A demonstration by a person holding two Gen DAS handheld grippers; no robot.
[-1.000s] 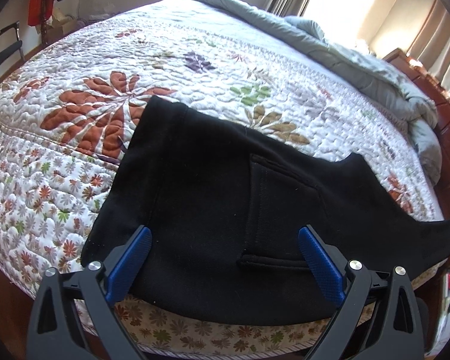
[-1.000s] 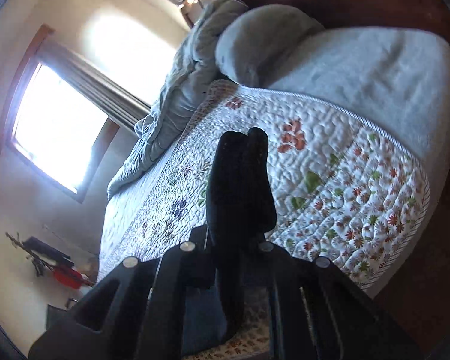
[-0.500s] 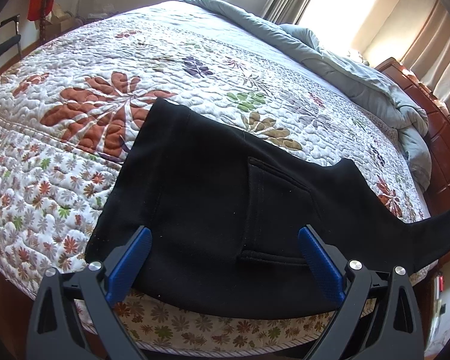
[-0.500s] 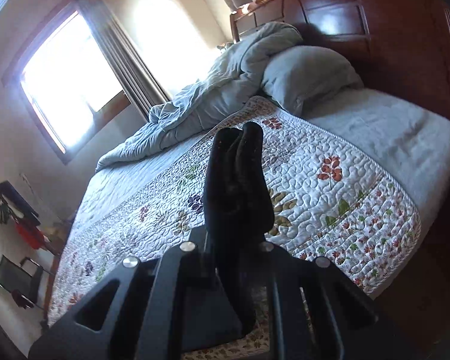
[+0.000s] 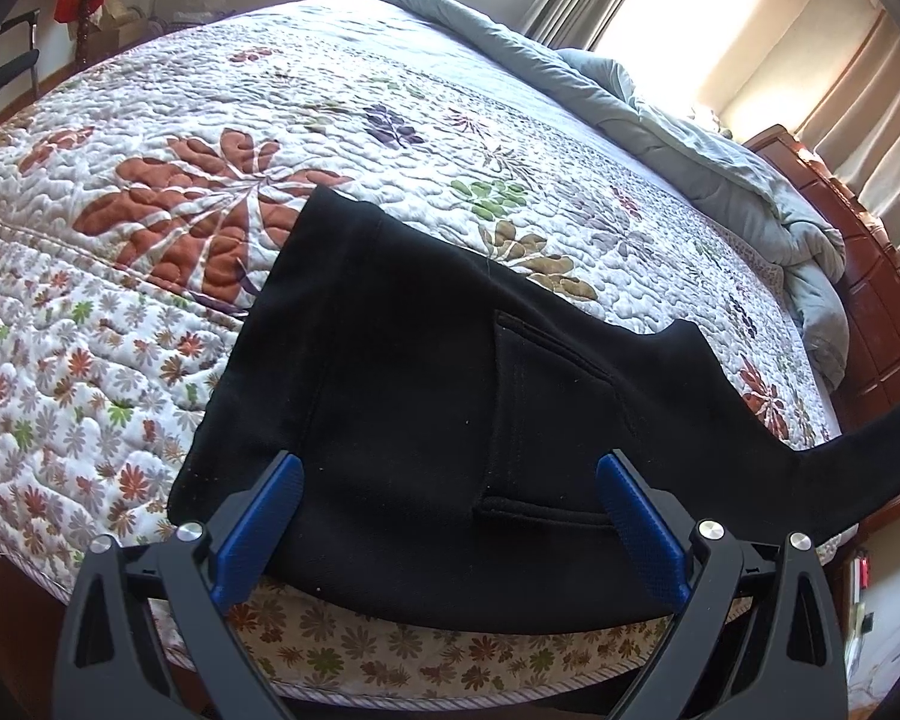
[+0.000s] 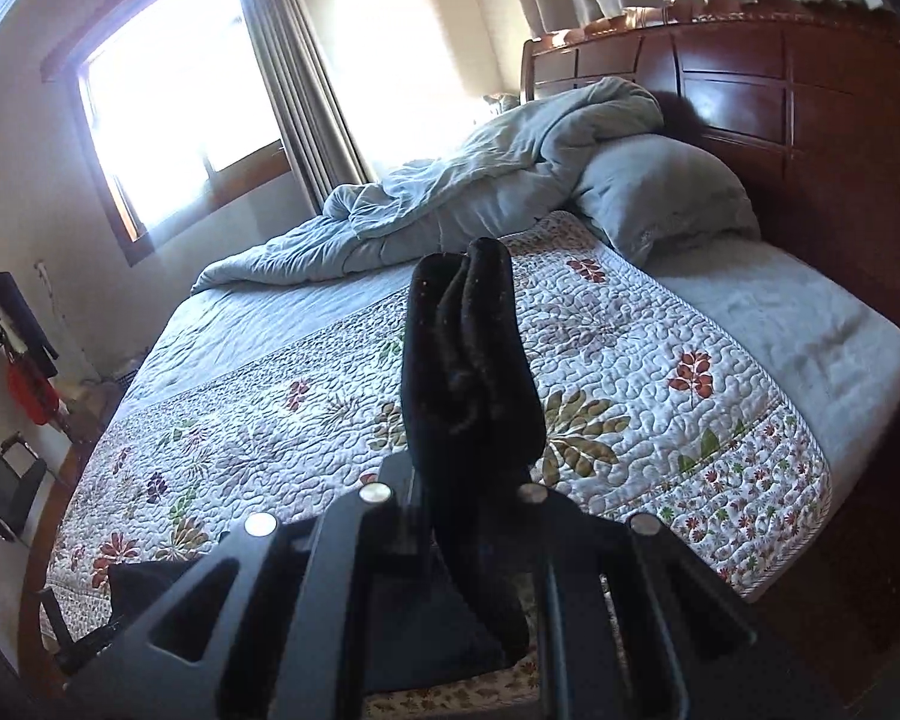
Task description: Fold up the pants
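Observation:
Black pants (image 5: 426, 372) lie on the floral quilt (image 5: 270, 120) near the bed's front edge, back pocket up. One leg stretches off to the right and rises off the bed. My left gripper (image 5: 450, 516) is open, blue pads spread wide over the waist end, holding nothing. My right gripper (image 6: 468, 480) is shut on a bunched end of the pants (image 6: 468, 372), which sticks up between the jaws above the quilt (image 6: 630, 372).
A grey duvet (image 6: 480, 180) and a pillow (image 6: 660, 192) are piled against the wooden headboard (image 6: 780, 90). A window (image 6: 180, 90) with curtains is on the far side. A chair (image 5: 6, 60) and hanging clothes stand beyond the bed's left side.
The right gripper has rotated upright and lifted with the pants end held. The left gripper has stayed open over the waist, shifting slightly.

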